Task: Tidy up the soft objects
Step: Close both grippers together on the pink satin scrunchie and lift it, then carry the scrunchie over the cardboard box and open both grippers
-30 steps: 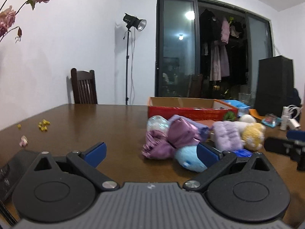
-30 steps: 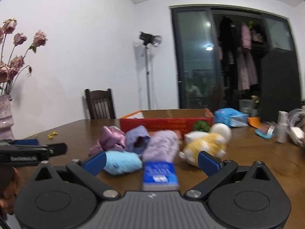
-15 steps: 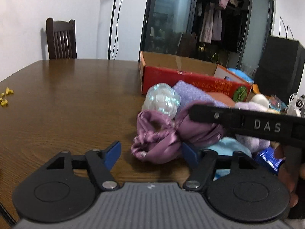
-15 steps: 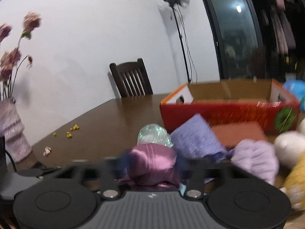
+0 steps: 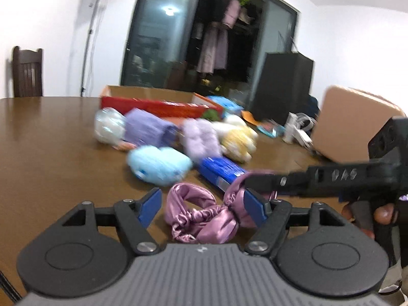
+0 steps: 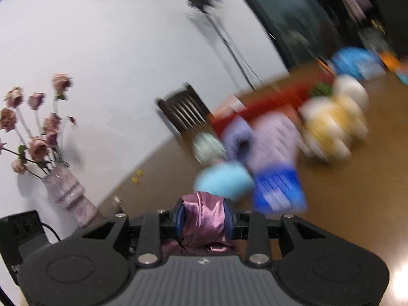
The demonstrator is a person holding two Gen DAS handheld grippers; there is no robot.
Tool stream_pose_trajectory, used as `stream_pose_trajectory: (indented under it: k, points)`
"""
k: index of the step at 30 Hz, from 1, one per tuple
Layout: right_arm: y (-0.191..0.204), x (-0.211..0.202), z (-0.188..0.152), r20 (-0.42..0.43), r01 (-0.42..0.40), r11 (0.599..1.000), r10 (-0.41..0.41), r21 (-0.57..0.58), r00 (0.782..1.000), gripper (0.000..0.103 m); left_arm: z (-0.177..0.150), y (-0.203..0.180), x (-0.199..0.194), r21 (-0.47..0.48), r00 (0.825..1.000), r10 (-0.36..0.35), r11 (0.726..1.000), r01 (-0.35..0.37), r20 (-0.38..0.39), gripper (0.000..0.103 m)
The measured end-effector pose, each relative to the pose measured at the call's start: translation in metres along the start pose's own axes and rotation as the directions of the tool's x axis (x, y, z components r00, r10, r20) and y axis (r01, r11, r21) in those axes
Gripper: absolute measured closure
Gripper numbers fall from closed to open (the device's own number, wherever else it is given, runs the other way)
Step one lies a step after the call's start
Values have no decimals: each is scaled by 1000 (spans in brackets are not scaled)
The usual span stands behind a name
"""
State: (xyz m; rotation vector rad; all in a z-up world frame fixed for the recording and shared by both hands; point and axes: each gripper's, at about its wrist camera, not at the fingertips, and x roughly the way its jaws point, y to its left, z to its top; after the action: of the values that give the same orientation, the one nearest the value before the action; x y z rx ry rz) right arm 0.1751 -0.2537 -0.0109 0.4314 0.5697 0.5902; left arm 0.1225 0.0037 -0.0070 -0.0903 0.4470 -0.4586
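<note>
One scrunchie point(image 6: 204, 219) btwn right hand-held gripper point(image 6: 204, 220) pads.

Home dining room: brown wooden worktop point(image 5: 51, 132), dark wooden chair point(image 5: 26, 72), clothes hanging behind glass sliding door point(image 5: 219, 33), dried pink roses in vase point(image 6: 65, 188).

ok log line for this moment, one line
phase: pull-out | right gripper: shut on pink satin scrunchie | left gripper: open around scrunchie | pile, red box: on table

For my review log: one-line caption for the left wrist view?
Open left gripper flanks a pink satin scrunchie that the right gripper pinches, soft toys behind.
</note>
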Motion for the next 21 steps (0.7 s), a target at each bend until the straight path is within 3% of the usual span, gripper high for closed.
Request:
stream_pose_trajectory:
  k: [4, 7, 13, 15, 18, 21]
  points:
    - [-14, -16, -27, 25, 57, 998, -57, 1, 998, 68, 0, -6, 10, -9, 999, -11, 1000, 11, -41, 37]
    - [-10, -19, -29, 54, 86, 996, -84, -31, 995, 68, -1, -9, 20, 5, 997, 6, 1000, -6, -77, 54]
    - [-21, -19, -24, 27, 105, 994, -105, -8, 994, 65, 0, 6, 30, -70, 993, -31, 997, 23, -117, 55]
    - [-22, -18, -22, 11, 116, 993, -115, -15, 993, 66, -1, 8, 33, -86, 991, -51, 995, 41, -123, 64]
    - [-23, -14, -19, -2, 100, 995, -100, -8, 995, 80, 2, 8, 36, -99, 989, -98, 991, 87, -111, 81]
    - [-18, -8, -15, 0, 96, 995, -96, -37, 995, 92, 12, 6, 37, -72, 989, -103, 993, 96, -105, 84]
